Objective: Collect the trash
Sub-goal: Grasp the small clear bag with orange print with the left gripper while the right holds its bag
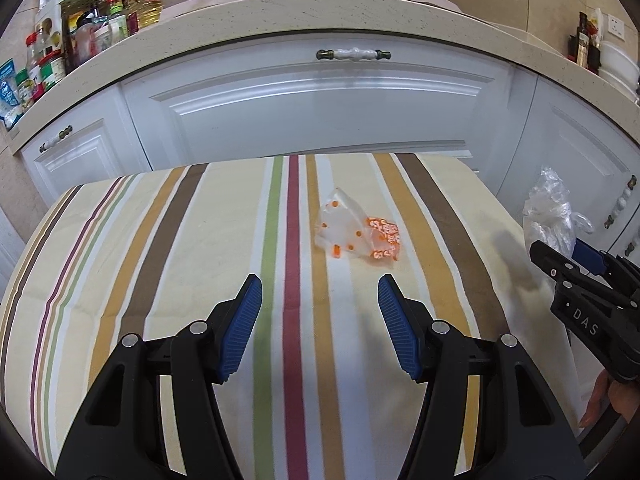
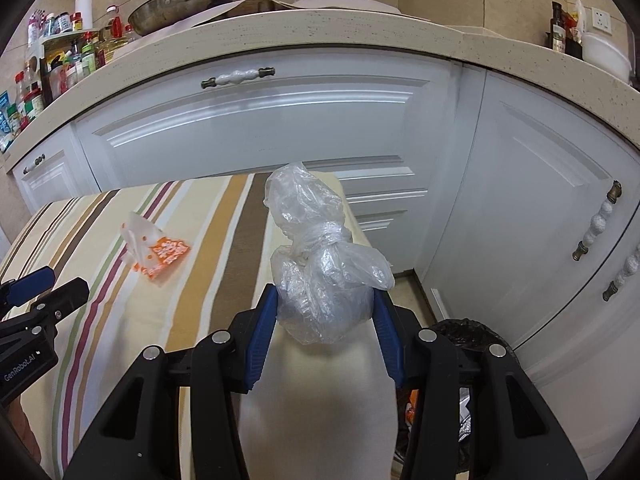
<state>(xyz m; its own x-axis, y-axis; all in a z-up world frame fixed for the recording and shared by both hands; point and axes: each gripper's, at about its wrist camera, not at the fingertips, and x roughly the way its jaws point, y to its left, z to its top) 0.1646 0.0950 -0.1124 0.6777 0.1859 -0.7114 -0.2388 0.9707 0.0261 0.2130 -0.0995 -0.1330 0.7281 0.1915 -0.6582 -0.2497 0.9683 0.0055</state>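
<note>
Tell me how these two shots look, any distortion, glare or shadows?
Left wrist: fisheye bends the countertop; soft shadow beside the right gripper. Right wrist: same bowing; glare on the clear plastic bag; dark corners in both.

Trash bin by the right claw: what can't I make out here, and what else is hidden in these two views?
- Trash bin, right wrist view: mostly hidden behind the right claw; its contents are unclear.
- Clear plastic bag, same view: squeezed between the claw's blue pads; anything inside is unreadable.
- Orange wrapper, left wrist view: print too small to read.
- Bottles on the counter: labels too small, cut by the fisheye edge.
</note>
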